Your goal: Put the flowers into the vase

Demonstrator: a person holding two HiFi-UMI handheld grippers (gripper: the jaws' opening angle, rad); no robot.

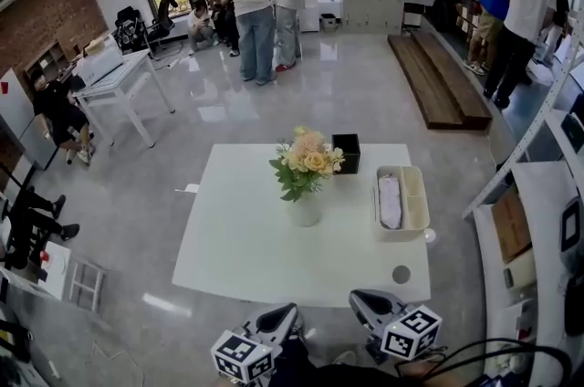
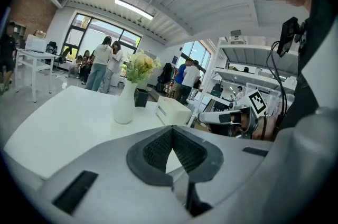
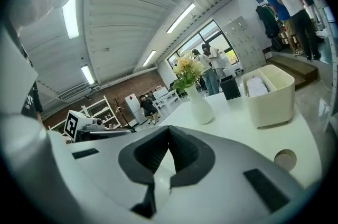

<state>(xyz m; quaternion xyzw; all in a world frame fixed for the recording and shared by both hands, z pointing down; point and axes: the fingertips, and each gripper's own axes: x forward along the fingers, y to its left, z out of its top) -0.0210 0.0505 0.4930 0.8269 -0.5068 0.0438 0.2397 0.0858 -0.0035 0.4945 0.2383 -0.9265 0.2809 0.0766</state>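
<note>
A bunch of pale yellow and peach flowers stands in a white vase at the middle of the white table. The left gripper view has the vase and flowers ahead and to the left; in the right gripper view the vase and flowers sit ahead, slightly right. Both grippers hover off the table's near edge. My left gripper is shut with nothing in it. My right gripper is shut and empty too.
A black box stands behind the vase. A white bin with a folded cloth lies at the table's right. A small round disc sits near the front right corner. People stand and sit around the room's far side.
</note>
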